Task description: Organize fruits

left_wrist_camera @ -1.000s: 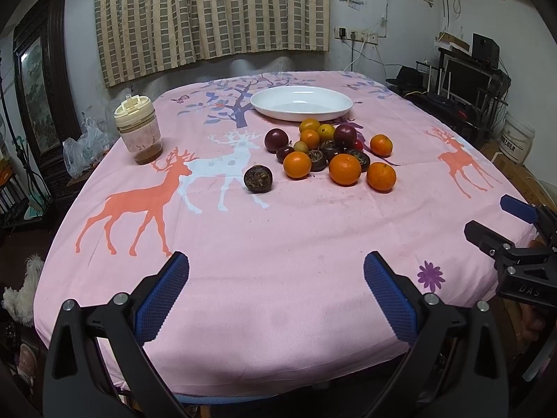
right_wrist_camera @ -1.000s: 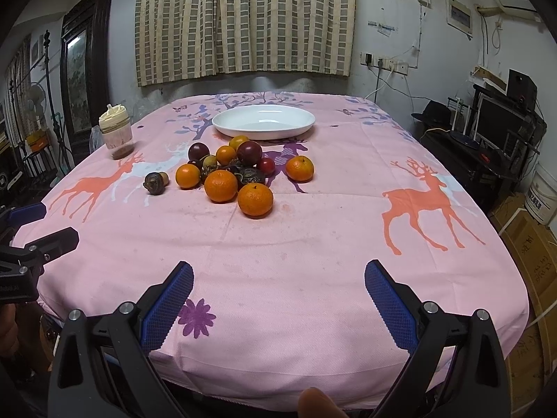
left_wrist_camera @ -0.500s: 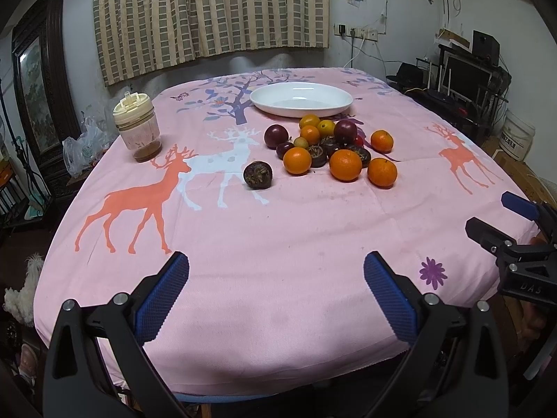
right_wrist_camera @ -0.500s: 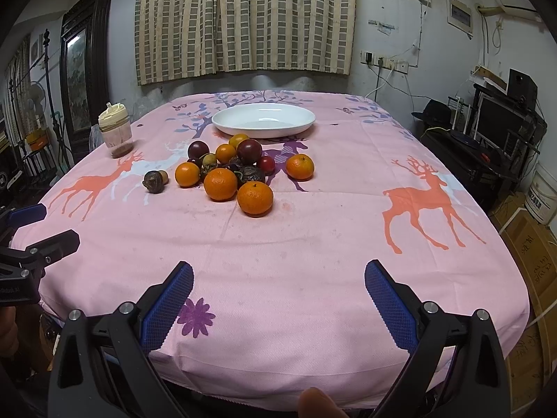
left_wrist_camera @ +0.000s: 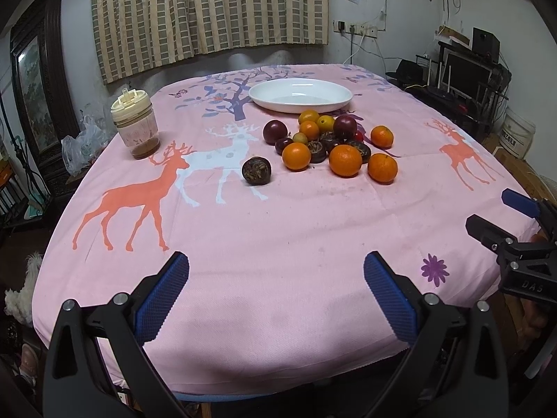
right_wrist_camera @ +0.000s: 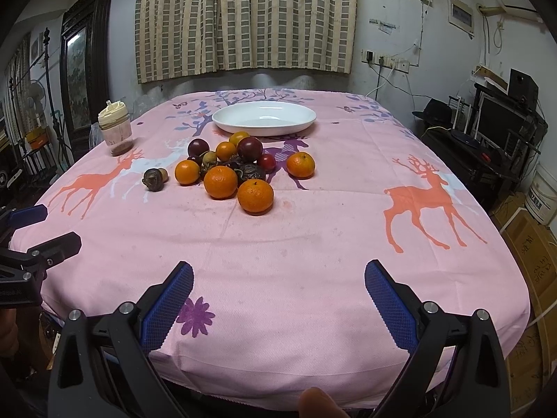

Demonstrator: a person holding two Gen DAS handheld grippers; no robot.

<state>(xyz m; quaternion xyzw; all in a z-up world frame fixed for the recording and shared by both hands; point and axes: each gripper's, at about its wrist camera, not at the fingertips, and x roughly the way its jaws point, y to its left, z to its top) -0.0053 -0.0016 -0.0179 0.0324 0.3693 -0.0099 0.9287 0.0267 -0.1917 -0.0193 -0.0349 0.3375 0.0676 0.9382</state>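
Observation:
A heap of fruit (left_wrist_camera: 330,142) (right_wrist_camera: 236,167) lies mid-table: orange tangerines, dark purple round fruits and brown wrinkled ones. One brown fruit (left_wrist_camera: 256,170) (right_wrist_camera: 153,178) sits apart to the left of the heap. Behind the heap stands an empty white oval plate (left_wrist_camera: 301,95) (right_wrist_camera: 264,118). My left gripper (left_wrist_camera: 276,292) is open over the near table edge, nothing between its blue pads. My right gripper (right_wrist_camera: 278,296) is open too, near the front edge, and empty. Each gripper shows at the side of the other's view.
A pink deer-print cloth (left_wrist_camera: 243,226) covers the table. A lidded jar (left_wrist_camera: 135,123) (right_wrist_camera: 115,129) stands at the far left. A dark framed cabinet (left_wrist_camera: 38,80) is at the left; shelves with electronics (right_wrist_camera: 497,132) and a bucket (right_wrist_camera: 541,198) are at the right.
Both grippers have moved slightly forward toward the fruit; the heap looks a little nearer. Both stay open and empty.

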